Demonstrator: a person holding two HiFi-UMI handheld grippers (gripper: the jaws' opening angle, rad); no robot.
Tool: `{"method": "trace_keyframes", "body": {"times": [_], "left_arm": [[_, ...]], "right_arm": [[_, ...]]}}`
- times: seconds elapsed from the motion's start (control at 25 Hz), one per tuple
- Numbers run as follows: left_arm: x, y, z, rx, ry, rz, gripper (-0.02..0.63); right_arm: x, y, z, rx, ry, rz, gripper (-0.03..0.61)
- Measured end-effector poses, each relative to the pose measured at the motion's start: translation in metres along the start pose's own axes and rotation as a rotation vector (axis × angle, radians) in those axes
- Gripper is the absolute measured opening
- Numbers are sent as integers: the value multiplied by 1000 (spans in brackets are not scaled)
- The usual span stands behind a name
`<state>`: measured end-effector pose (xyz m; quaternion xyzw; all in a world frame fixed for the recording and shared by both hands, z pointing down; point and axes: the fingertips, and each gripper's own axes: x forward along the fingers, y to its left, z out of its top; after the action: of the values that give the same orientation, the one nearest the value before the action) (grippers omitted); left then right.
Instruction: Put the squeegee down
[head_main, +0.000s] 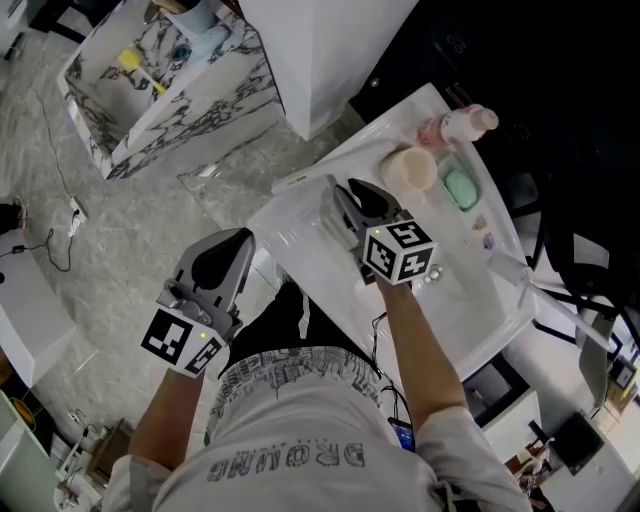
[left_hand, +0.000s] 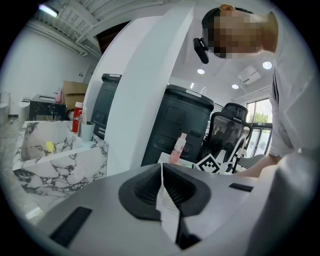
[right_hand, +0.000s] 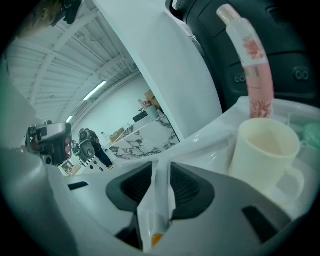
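Observation:
My right gripper (head_main: 348, 192) (right_hand: 161, 169) hangs over the white basin (head_main: 300, 215), its jaws a narrow gap apart. A pale strip with an orange spot shows low in that gap; I cannot tell whether it is the squeegee. In the head view, a greyish blade-like piece (head_main: 330, 222), probably the squeegee, lies along the jaws' left side on the basin; whether it touches them is unclear. My left gripper (head_main: 232, 245) (left_hand: 161, 169) is held off the basin's near-left corner, over the floor, with its tips together and nothing gripped.
A cream mug (head_main: 410, 168) (right_hand: 265, 150), a pink bottle (head_main: 455, 125) (right_hand: 252, 65) and a green soap dish (head_main: 462, 188) stand at the basin's far end. A white tap (head_main: 520, 275) is on the right. A marbled cabinet (head_main: 170, 90) stands across the floor.

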<state>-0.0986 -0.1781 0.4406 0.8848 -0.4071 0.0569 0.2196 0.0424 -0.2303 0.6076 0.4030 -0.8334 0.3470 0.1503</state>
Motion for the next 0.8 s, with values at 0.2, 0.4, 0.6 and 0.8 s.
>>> {"method": "trace_keyframes", "body": {"times": [0.2, 0.4, 0.6, 0.8], "left_arm": [[-2, -1, 4, 4, -8, -3, 23], [-7, -3, 9, 14, -22, -7, 23], [-13, -9, 14, 25, -39, -14, 23], [-21, -14, 20, 37, -55, -26, 23]], "right_arm": [[-4, 2, 1, 1, -3, -1, 138], [-11, 6, 8, -2, -27, -9, 147], [-22, 11, 14, -13, -50, -23, 152], [-36, 18, 17, -23, -67, -40, 156]]}}
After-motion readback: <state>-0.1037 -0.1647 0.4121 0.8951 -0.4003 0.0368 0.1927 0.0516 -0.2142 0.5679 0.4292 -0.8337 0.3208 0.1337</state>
